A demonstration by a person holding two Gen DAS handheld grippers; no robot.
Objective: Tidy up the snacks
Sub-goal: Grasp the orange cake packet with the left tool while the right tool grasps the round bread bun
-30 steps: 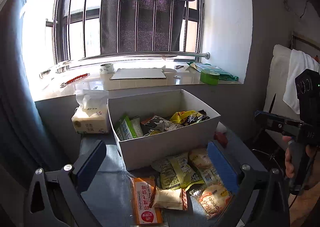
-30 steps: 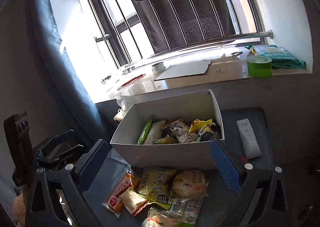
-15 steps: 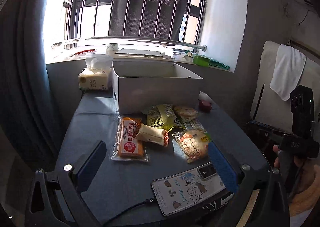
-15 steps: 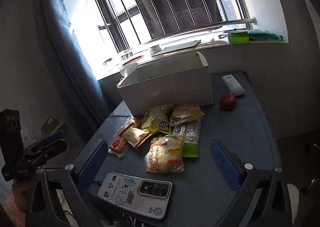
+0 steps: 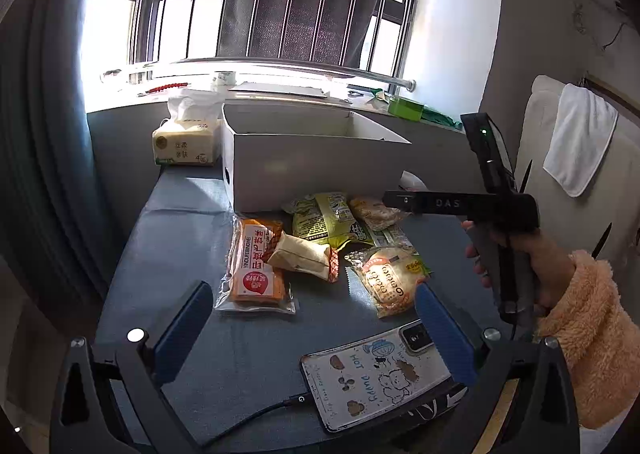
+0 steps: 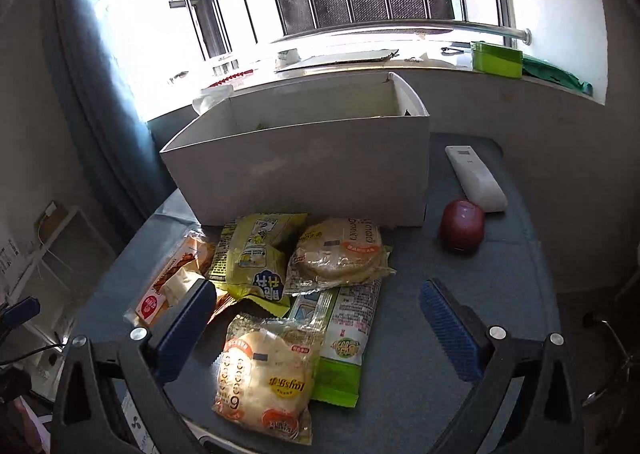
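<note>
Snacks are lying in a loose heap on a blue-grey table (image 6: 460, 286), just in front of a white cardboard box (image 6: 312, 169) whose near wall is touching the heap's back edge. The left gripper (image 5: 312, 318) is hanging released above the table's near edge, its blue pads spread wide, with a phone in a cartoon case (image 5: 376, 378) lying under its right pad. The right gripper (image 6: 316, 330) is also spread wide and gripping nothing, sitting low over a round bun packet (image 6: 264, 382) at the front of the heap. Bare tabletop is lying open to the right of the heap, between it and a red apple (image 6: 462, 225) and a white remote (image 6: 474, 177). To the left, an orange biscuit packet (image 5: 256, 258) is marking the heap's edge, with clear table beyond it up to a tissue pack (image 5: 186, 141). Compared with half a second ago, the right gripper is sitting much closer to the snacks, and the left is nearer too.
</note>
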